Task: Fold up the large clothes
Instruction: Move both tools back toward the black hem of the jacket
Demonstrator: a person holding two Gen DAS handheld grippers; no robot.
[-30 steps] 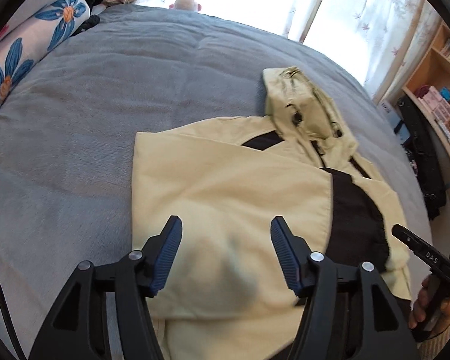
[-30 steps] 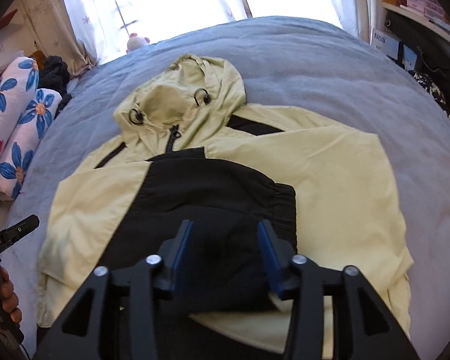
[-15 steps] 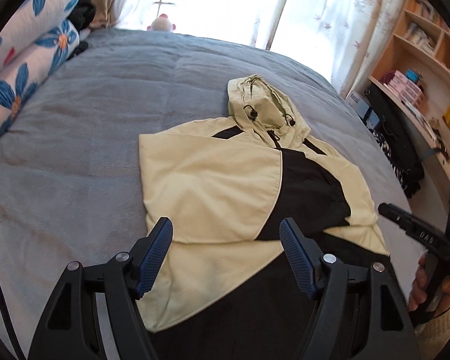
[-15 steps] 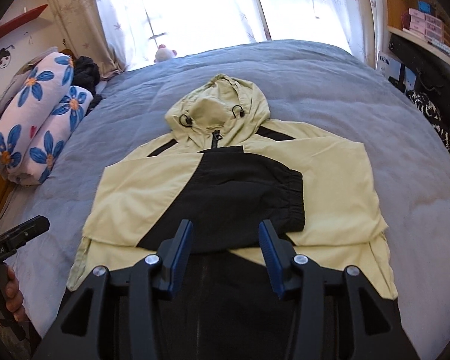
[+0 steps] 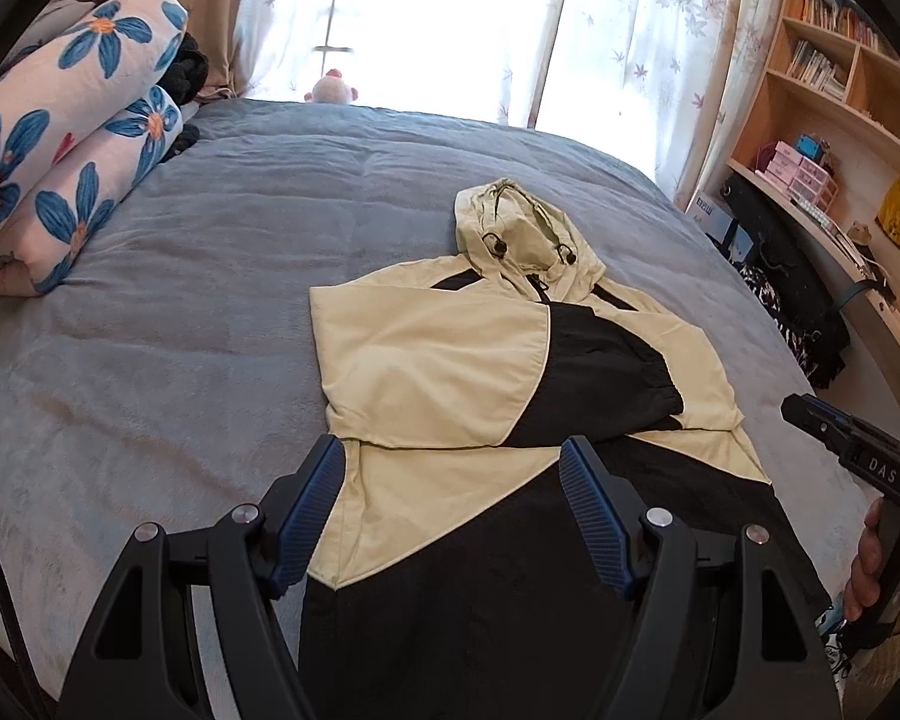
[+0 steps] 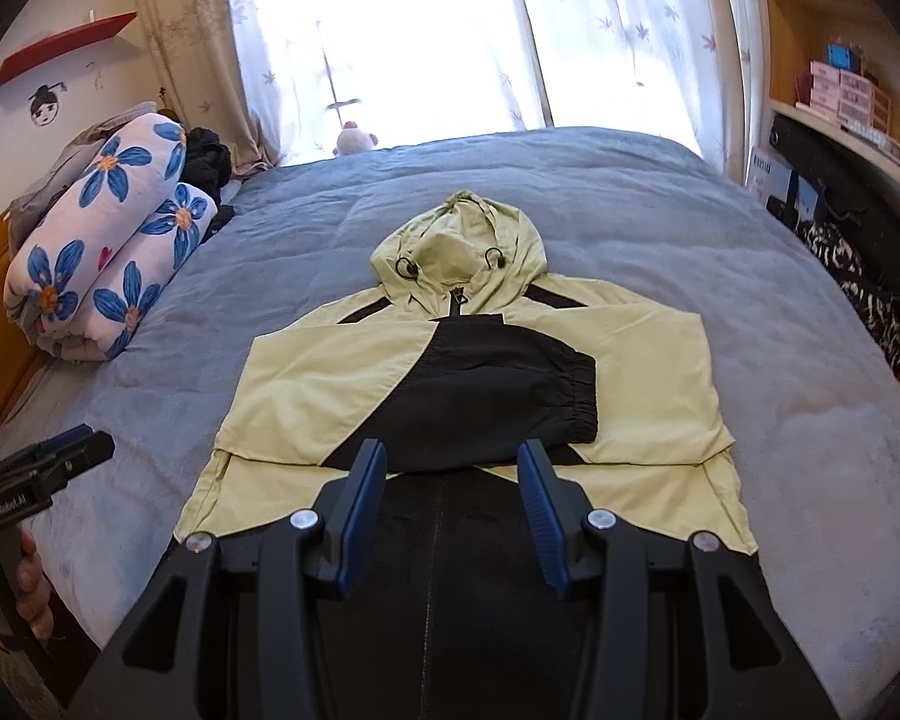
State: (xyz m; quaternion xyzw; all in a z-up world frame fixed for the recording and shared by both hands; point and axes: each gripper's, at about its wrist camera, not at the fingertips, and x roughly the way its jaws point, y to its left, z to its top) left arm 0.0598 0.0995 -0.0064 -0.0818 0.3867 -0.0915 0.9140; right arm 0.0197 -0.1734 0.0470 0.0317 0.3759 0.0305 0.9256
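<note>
Both the left hand-held gripper [image 5: 450, 516] and the right hand-held gripper [image 6: 453, 516] hang wide and empty over the jacket [image 6: 468, 372], hiding its hem.

We are seeing jacket [image 6: 648, 384] showing pale yellow-green with black panels, hood [image 6: 450, 246] pale yellow-green. Bed cover [image 5: 210, 276] reading grey-blue, plain. Rolled quilt [image 6: 102, 240] showing white ground, blue flowers, orange centres. Curtains [image 6: 618, 30] showing white with faint leaf print. Gripper pads [image 5: 309, 507] reading blue, ribbed, on black frames. Wall shelf [image 6: 60, 51] showing red.
</note>
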